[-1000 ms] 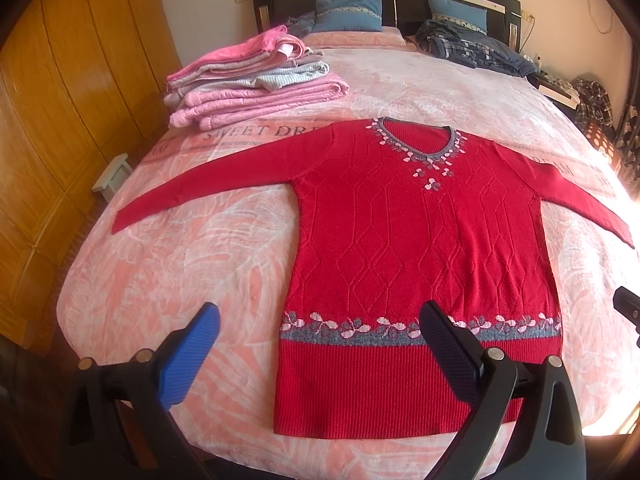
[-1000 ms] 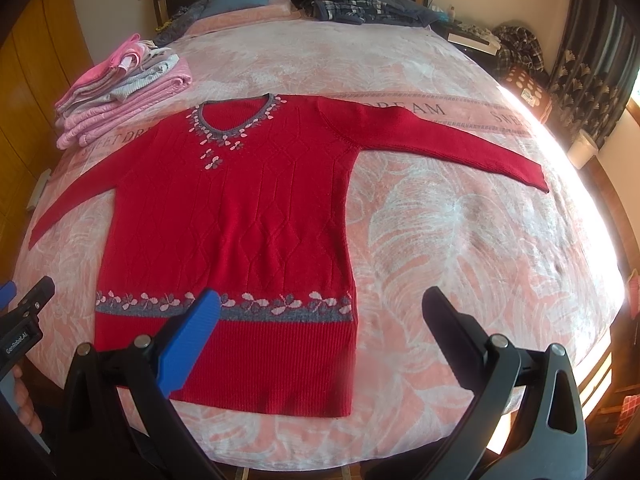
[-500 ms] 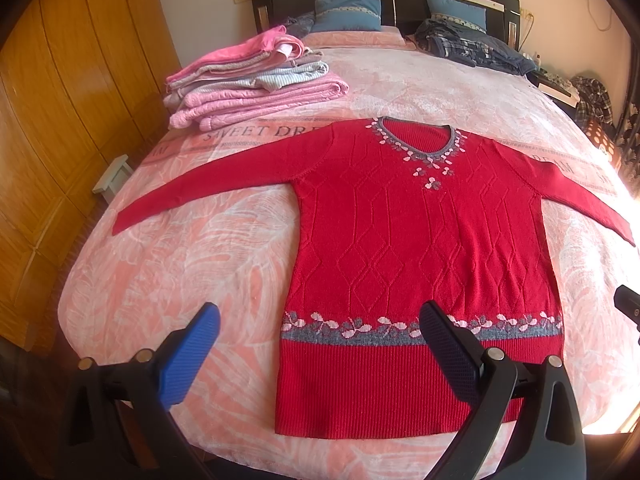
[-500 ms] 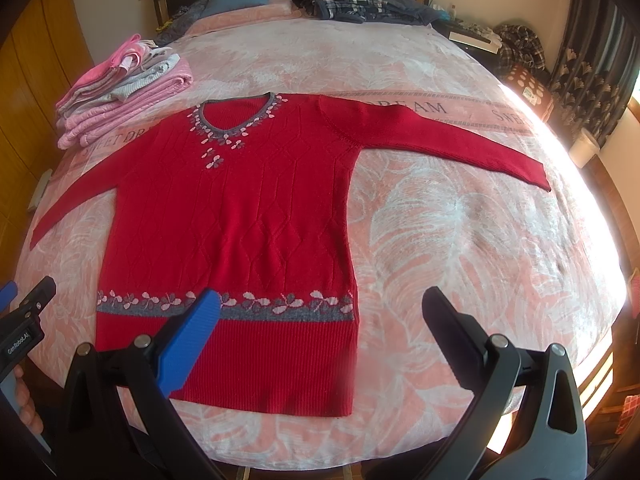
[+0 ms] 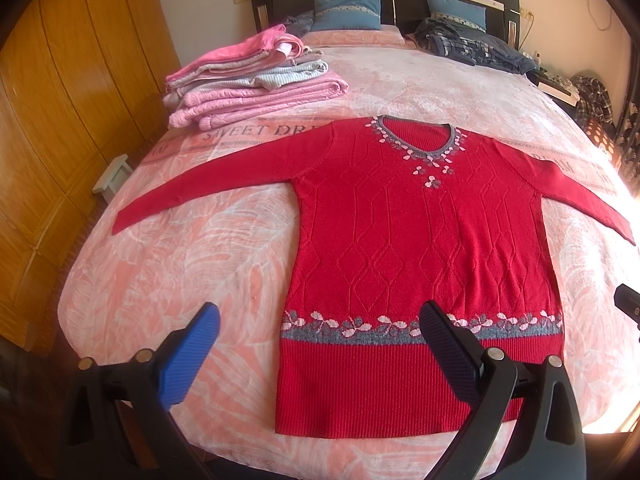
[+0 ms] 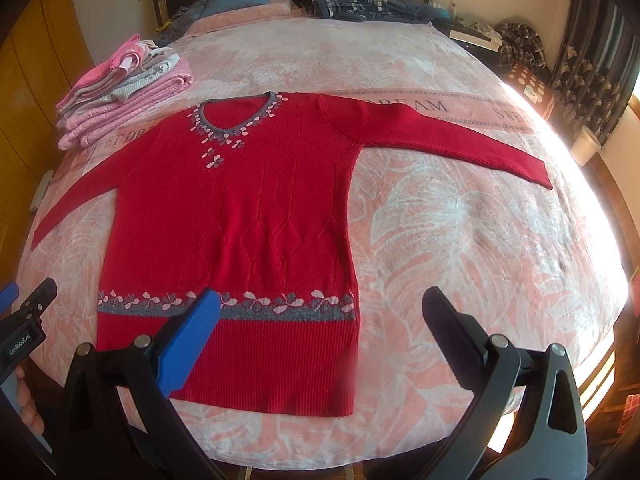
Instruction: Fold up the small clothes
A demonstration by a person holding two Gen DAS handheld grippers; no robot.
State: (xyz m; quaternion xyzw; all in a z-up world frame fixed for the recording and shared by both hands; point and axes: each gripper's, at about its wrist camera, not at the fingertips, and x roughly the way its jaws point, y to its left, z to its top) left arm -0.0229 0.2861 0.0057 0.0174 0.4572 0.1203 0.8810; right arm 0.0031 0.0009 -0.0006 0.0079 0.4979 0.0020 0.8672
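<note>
A red knitted sweater with a grey V-neck collar and a grey-and-pink flower band above its ribbed hem (image 5: 420,248) lies flat, front up, on a bed covered by a pink and white leaf-patterned blanket (image 5: 168,280). Its hem sits close to the foot edge of the bed, its collar points toward the dark headboard, and both sleeves are spread outward toward the side edges. Laid open like this, every edge is reachable and the sleeves can be brought inward first, so the garment looks prepared for folding, with no fold made yet.

The left claw (image 5: 316,346) hangs above the foot edge with its fingers spread wide and nothing between them; seen from its own camera, its dark finger overlaps the flower band and its blue finger sits over bare blanket to the left of the hem. The right claw (image 6: 320,334) is likewise spread and empty, its blue finger over the hem region and its dark finger over blanket beyond the sweater's right side. Neither appears to touch the fabric.

A stack of folded pink and grey clothes (image 5: 248,80) rests near the far left corner of the bed, probably the finished pile. A likely next move is pinching a sleeve or a hem corner.
</note>
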